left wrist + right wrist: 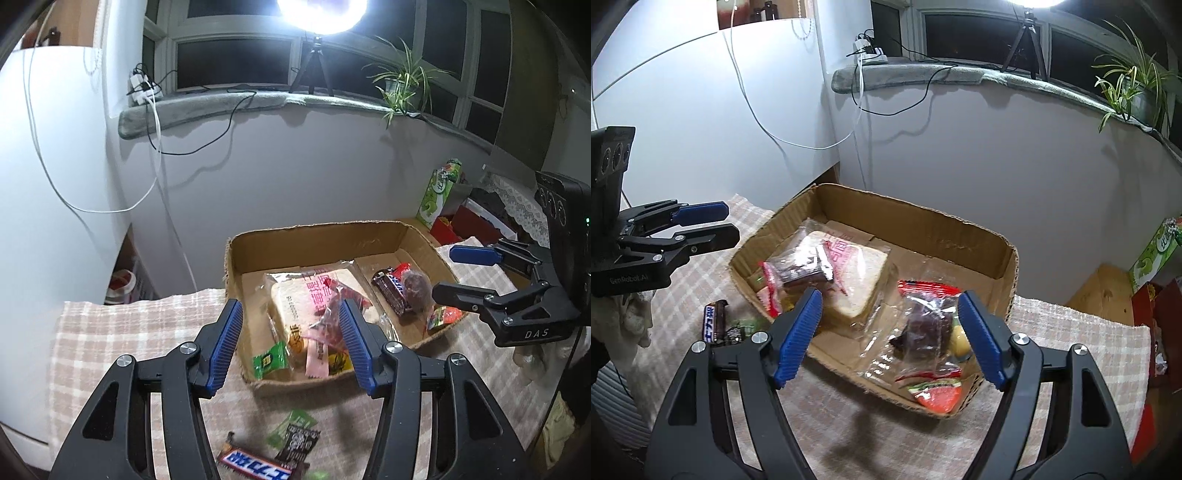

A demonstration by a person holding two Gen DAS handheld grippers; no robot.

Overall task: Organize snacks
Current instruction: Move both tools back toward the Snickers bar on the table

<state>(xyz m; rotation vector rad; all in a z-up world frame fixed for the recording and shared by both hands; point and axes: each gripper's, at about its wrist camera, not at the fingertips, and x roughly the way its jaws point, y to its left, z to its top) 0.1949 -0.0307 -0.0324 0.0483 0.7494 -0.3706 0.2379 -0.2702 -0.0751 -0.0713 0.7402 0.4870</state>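
Beyond parted fingers (229,332), boxed snacks (314,310)

Probably a home: windowsill plant (404,83), tablecloth (122,332).

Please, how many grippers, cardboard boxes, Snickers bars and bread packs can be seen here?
Grippers: 2
Boxes: 1
Snickers bars: 2
Bread packs: 1
Total: 6

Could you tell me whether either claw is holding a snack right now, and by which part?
Nothing is held: the left claw and right claw both stand open above the box.
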